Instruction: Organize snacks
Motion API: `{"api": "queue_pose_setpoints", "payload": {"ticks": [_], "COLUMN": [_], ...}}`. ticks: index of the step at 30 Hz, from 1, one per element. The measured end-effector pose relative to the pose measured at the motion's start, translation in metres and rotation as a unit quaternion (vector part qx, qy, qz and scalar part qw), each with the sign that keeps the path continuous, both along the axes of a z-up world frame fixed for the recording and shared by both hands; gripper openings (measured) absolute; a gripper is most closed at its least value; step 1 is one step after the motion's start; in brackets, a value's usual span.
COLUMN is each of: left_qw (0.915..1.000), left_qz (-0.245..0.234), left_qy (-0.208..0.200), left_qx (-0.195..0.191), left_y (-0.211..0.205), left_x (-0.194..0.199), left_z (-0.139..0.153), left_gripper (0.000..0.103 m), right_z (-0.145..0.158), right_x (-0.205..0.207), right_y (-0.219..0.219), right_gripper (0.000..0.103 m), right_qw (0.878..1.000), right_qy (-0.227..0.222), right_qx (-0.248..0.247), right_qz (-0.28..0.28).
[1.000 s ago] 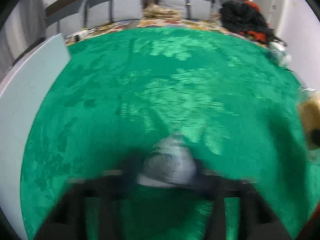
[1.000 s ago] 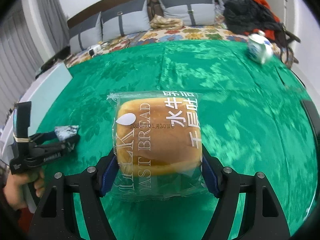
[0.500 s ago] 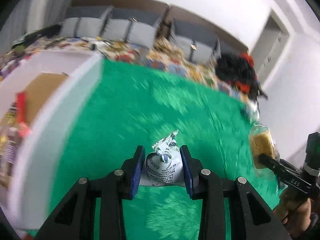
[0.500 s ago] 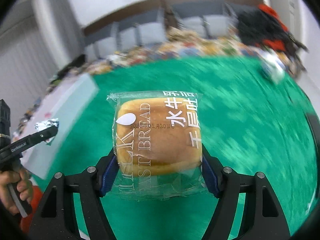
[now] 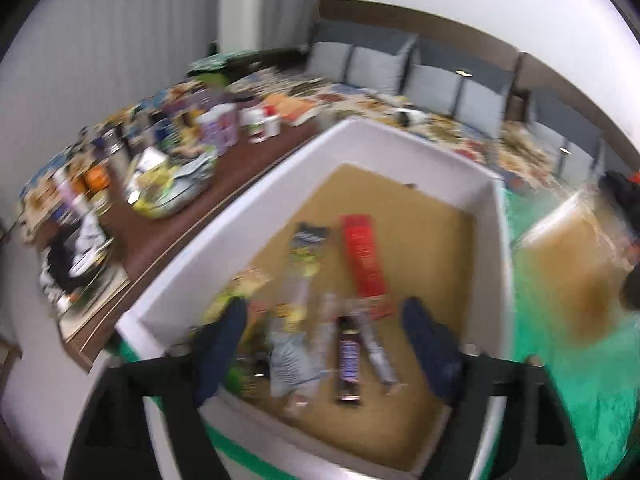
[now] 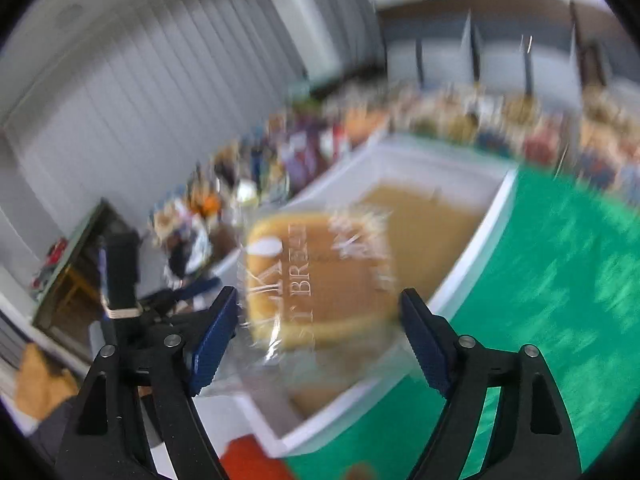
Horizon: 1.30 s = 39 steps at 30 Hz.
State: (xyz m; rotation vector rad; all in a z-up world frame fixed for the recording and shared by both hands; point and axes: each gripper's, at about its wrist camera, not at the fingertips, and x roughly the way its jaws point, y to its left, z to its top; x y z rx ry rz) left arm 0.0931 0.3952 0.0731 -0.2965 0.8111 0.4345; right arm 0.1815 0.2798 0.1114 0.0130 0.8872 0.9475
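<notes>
Dropping two snacks into the white box [image 5: 400, 148].

Leaves the left hand-held gripper [image 5: 326, 308] released, jaws just opened, grey packet [image 5: 292, 360] lying in the box beside a chocolate bar [image 5: 348, 356]. Finds the right hand-held gripper [image 6: 319, 297] also just opening, bread bag [image 6: 320, 272] loose between its pads above the box, apparently not yet landed.

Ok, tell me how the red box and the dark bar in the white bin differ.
The red box is longer and wider than the dark bar. The box is red; the bar's wrapper is dark brown with blue lettering. The box lies farther in, the bar nearer the camera. Both lie flat on the white bin's floor.
</notes>
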Motion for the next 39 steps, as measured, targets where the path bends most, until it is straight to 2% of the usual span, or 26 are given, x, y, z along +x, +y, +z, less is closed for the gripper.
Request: {"api": "queue_pose_setpoints", "payload": {"ticks": [1, 3, 4, 8, 11, 13, 16, 18, 20, 22, 39], "left_qw": [1.0000, 1.0000, 0.9998, 0.9969, 0.9962, 0.9941, 0.9888, 0.9894, 0.9919, 0.9924, 0.9895], "left_qz": [0.004, 0.002, -0.002, 0.002, 0.001, 0.032, 0.060, 0.055, 0.048, 0.052, 0.054], "left_qy": [0.002, 0.004, 0.008, 0.025, 0.010, -0.005, -0.018, -0.004, 0.013, 0.015, 0.027], "left_qx": [0.001, 0.006, 0.018, 0.074, 0.087, 0.103, 0.136, 0.134, 0.117, 0.111, 0.131], "left_y": [0.003, 0.004, 0.001, -0.020, -0.032, -0.036, -0.041, -0.041, -0.039, -0.038, -0.040], "left_x": [-0.004, -0.006, -0.008, -0.006, -0.013, -0.021, -0.033, -0.035, -0.036, -0.040, -0.044], "left_z": [-0.004, -0.007, -0.009, -0.005, 0.008, 0.018, 0.028, 0.031, 0.031, 0.032, 0.029], "left_gripper": [0.081, 0.083, 0.087, 0.093, 0.095, 0.102, 0.102, 0.102, 0.102, 0.102, 0.102], "right_z": [-0.012, -0.020, -0.021, -0.015, -0.005, 0.001, 0.001, -0.005, -0.009, -0.012, -0.013], "right_x": [0.003, 0.003, 0.002, 0.005, 0.001, -0.004, -0.012, -0.015, -0.016, -0.018, -0.030], "right_y": [0.011, 0.013, 0.012, -0.001, 0.000, 0.002, 0.001, 0.002, 0.003, 0.004, 0.020], "right_gripper": [0.084, 0.084, 0.084, 0.084, 0.084, 0.084, 0.084, 0.084, 0.084, 0.084, 0.084], "right_qw": [1.000, 0.999, 0.999, 0.997, 0.995, 0.993, 0.990, 0.988, 0.988, 0.988, 0.983], "right_qy": [0.013, 0.001, -0.004, -0.036, -0.064, -0.084, -0.106, -0.111, -0.108, -0.103, -0.119], "right_qx": [-0.021, -0.034, -0.036, -0.055, -0.066, -0.073, -0.084, -0.095, -0.102, -0.107, -0.134], "right_qz": [-0.004, -0.020, -0.023, -0.037, -0.037, -0.037, -0.039, -0.041, -0.043, -0.041, -0.030]}}
